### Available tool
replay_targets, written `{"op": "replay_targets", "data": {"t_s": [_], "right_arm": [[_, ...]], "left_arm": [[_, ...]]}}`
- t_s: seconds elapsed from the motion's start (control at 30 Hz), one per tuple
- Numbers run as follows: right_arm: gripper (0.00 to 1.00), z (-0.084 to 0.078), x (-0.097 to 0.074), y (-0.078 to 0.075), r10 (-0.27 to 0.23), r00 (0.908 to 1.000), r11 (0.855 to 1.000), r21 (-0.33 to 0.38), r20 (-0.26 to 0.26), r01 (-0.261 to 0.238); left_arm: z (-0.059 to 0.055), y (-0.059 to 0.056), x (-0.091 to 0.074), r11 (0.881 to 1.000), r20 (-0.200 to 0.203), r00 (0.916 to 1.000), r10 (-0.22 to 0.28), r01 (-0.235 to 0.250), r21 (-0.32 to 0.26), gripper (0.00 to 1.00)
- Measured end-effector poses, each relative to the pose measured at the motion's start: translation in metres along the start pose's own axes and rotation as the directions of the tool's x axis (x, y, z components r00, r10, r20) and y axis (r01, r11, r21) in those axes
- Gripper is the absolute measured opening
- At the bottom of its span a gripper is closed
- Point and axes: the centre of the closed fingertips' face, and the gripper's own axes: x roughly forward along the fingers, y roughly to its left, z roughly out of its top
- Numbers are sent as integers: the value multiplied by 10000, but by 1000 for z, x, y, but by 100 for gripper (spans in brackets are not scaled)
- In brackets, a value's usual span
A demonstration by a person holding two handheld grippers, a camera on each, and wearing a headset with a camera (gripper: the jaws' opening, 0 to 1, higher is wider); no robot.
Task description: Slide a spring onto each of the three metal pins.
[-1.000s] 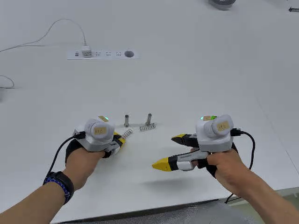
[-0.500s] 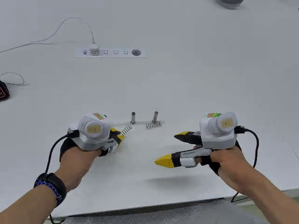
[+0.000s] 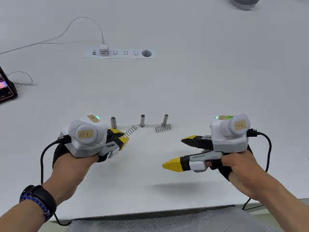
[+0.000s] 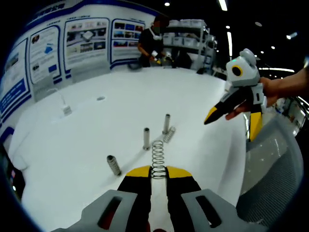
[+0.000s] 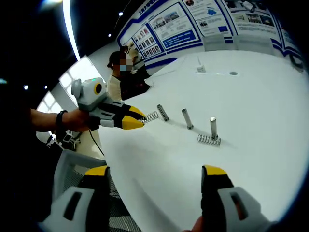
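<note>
My left gripper (image 3: 121, 140) is shut on one end of a spring (image 3: 130, 129), which sticks out from its yellow tips (image 4: 158, 157). Just beyond it stands a short pin with a spring coiled on it (image 3: 114, 122). Two bare metal pins stand upright to its right, one in the middle (image 3: 142, 120) and one further right (image 3: 165, 119). A loose spring (image 3: 163, 127) lies at the foot of the right pin. My right gripper (image 3: 179, 152) hovers open and empty, to the right of the pins and nearer to me. The right gripper view shows the held spring (image 5: 151, 116) and the loose spring (image 5: 208, 139).
A white power strip (image 3: 120, 53) with a plugged cable lies at the back of the white table (image 3: 203, 72). A dark device (image 3: 5, 89) sits at the left edge. A mesh chair (image 3: 159, 223) is below the near edge. A person (image 4: 152, 41) stands beyond the table.
My left gripper has drawn back to the left with the spring, uncovering the leftmost pin. The right gripper has barely moved. The head camera has shifted.
</note>
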Motion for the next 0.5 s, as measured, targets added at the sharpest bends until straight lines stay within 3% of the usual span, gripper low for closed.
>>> {"op": "replay_targets", "data": {"t_s": [0.27,0.5], "right_arm": [[78,10,2,2,186,9994,9998,86,288,-189],[77,21,7,9,419,9977,9990,97,535,-425]], "left_arm": [[11,2,-24,9999,557,9983,172,-171,-9,11],[20,-3,-40,9997,778,9967,220,-231,126,11]]}}
